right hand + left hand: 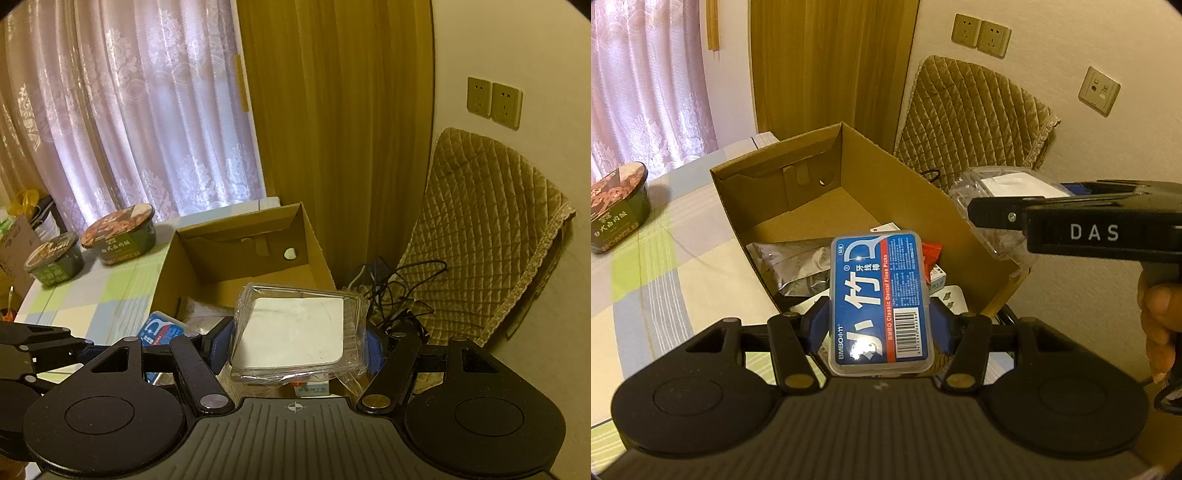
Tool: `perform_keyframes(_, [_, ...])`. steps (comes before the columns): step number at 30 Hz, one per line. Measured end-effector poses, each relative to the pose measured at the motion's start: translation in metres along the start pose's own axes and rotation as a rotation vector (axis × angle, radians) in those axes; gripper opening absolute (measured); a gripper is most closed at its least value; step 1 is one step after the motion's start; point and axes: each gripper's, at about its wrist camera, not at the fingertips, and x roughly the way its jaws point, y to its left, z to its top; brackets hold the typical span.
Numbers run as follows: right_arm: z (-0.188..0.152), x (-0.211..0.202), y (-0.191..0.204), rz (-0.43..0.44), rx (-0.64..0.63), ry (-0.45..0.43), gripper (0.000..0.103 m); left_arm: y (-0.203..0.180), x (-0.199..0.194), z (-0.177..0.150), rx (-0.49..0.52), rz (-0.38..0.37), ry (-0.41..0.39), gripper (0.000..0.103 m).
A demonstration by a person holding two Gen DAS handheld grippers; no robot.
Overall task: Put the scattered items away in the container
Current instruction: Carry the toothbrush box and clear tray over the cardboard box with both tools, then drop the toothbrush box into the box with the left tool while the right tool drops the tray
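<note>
**Fingers clamped on two items above the box**

Fingers (818, 325) of the left gripper (881, 326) are clamped on a floss-pick case (881, 295); the right gripper (297, 341) is closed on a clear plastic box (299, 328). Both are held over the cardboard box (798, 173) — several packets are already inside, neither held item yet released.

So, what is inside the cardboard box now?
Inside the cardboard box lie a silver foil pouch, a red packet and small white boxes. The floss pick case, held by the left gripper, covers whatever lies below it.
</note>
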Motion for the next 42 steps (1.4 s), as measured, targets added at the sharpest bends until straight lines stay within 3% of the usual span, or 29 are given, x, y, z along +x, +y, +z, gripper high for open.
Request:
perform_keyframes(18, [0.001, 0.011, 0.002, 0.003, 0.010, 0.004, 0.071, 0.006, 0.011, 0.003, -0.024, -0.007, -0.013, 0.051])
perform_keyframes(21, [0.001, 0.012, 0.003, 0.002, 0.009, 0.006, 0.071, 0.008, 0.013, 0.001, -0.025, 0.017, -0.010, 0.079])
perform_keyframes(42, [-0.002, 0.017, 0.016, 0.016, -0.006, 0.013, 0.071, 0.029, -0.001, -0.017, -0.068, 0.066, -0.014, 0.076])
